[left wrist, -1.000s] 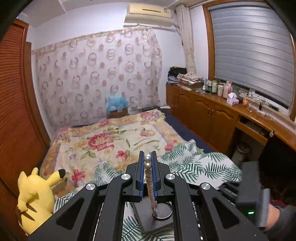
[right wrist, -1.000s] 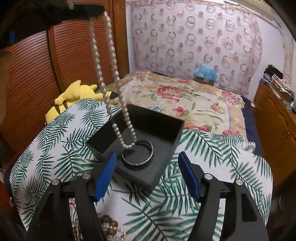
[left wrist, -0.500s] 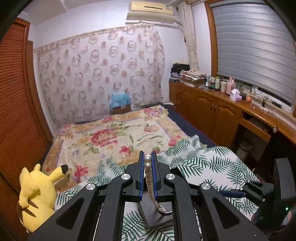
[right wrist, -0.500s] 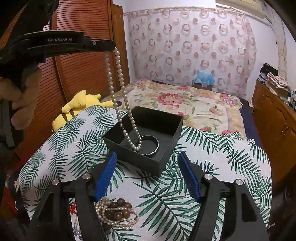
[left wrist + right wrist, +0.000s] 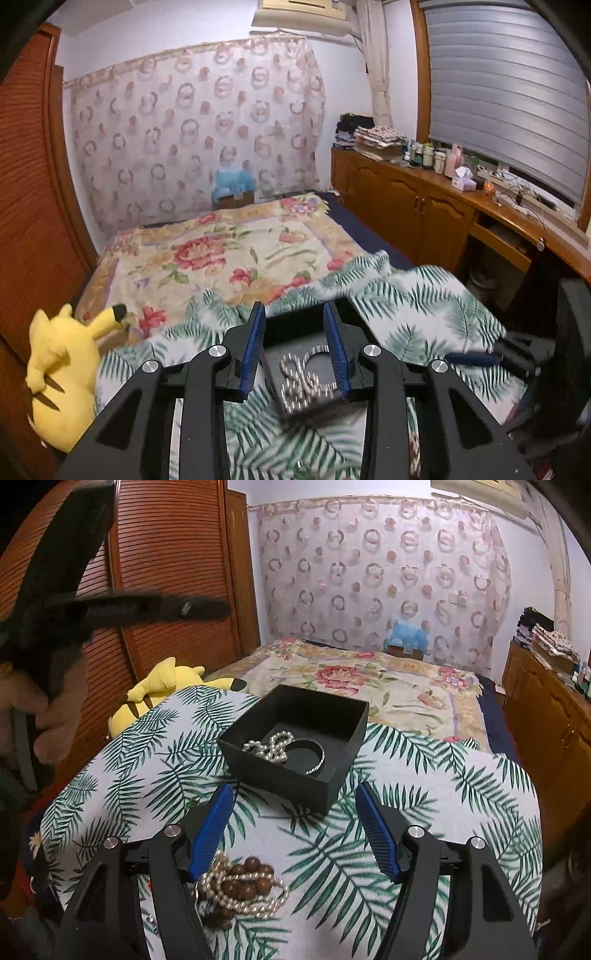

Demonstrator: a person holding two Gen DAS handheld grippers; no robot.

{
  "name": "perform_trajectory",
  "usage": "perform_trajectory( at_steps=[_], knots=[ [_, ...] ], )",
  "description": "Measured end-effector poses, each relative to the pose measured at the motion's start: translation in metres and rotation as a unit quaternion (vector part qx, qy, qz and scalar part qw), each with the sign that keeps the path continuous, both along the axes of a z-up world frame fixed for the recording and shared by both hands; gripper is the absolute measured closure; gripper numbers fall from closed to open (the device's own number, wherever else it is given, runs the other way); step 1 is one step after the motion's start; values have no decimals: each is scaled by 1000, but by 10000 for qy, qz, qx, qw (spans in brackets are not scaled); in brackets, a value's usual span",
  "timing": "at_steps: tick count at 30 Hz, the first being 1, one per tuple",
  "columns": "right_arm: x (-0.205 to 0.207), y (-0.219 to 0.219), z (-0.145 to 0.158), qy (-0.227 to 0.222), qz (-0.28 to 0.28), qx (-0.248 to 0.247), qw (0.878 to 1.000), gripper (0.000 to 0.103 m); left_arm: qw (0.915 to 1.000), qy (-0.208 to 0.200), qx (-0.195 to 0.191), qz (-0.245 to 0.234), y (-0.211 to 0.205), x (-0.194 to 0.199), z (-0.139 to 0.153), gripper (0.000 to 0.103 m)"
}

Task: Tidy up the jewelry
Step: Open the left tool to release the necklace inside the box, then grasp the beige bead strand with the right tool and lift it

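Change: the pearl necklace (image 5: pixel 270 746) had dropped from the left gripper (image 5: pixel 295 350) since half a second earlier and lay heaped in the black box (image 5: pixel 334 779); the left fingers (image 5: pixel 252 347), then clamped on the strand, had spread apart.
Left gripper: fingers parted and empty, hovering above the box; the left wrist view was blurred, so the pearls below looked only like a pale tangle.
Right gripper: the right gripper (image 5: pixel 295 827) had its blue fingers (image 5: pixel 211 829) wide apart, holding nothing, just short of the box.
Box contents: necklace beside a silver bangle (image 5: pixel 313 755), apparently touching it.
Surface: palm-leaf cloth (image 5: pixel 424 812) under the box; a loose pile of pearls and brown beads (image 5: pixel 242 888) lay by the right gripper's left finger.
Background: yellow plush toy (image 5: pixel 162 686) at the bed's edge.
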State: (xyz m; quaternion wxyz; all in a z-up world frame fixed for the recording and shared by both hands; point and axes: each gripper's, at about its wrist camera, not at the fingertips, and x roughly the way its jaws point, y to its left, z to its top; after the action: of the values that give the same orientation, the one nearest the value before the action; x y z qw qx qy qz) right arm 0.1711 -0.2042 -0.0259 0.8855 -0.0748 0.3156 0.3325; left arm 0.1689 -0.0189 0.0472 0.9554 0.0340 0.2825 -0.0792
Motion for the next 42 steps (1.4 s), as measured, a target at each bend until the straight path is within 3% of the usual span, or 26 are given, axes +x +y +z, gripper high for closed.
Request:
perform_trajectory(
  at_steps=[6,11,19,29,38,40,42],
  knots=[
    [-17,-10,-11,91,22,64,9999,32,9997,239,-51,-85,4,-33,-36,59],
    [-27,-7,-27,177,96,-109,9997,33,9986,492,-169,-137,8,-57,-65,56],
    [-19,-14,-56,494,48,-489,9976,62,9962,825,-234,-132,9,-83,-101,56],
    [-13,0,-79,811,150,-785,9935,68,9937,1059,-352,-77,15,-95,-120,56],
    [-9,22,-78,609,63,-1264,9901,69,9928,1129,-397,-105,13,-99,-126,53],
    [-10,21,-78,604,128,-1240,9904,77,9929,1113,-408,-95,13,-101,-126,47],
    [-14,21,-78,580,205,-1233,9905,97,9927,1121,-428,-102,13,-102,-127,47]
  ],
)
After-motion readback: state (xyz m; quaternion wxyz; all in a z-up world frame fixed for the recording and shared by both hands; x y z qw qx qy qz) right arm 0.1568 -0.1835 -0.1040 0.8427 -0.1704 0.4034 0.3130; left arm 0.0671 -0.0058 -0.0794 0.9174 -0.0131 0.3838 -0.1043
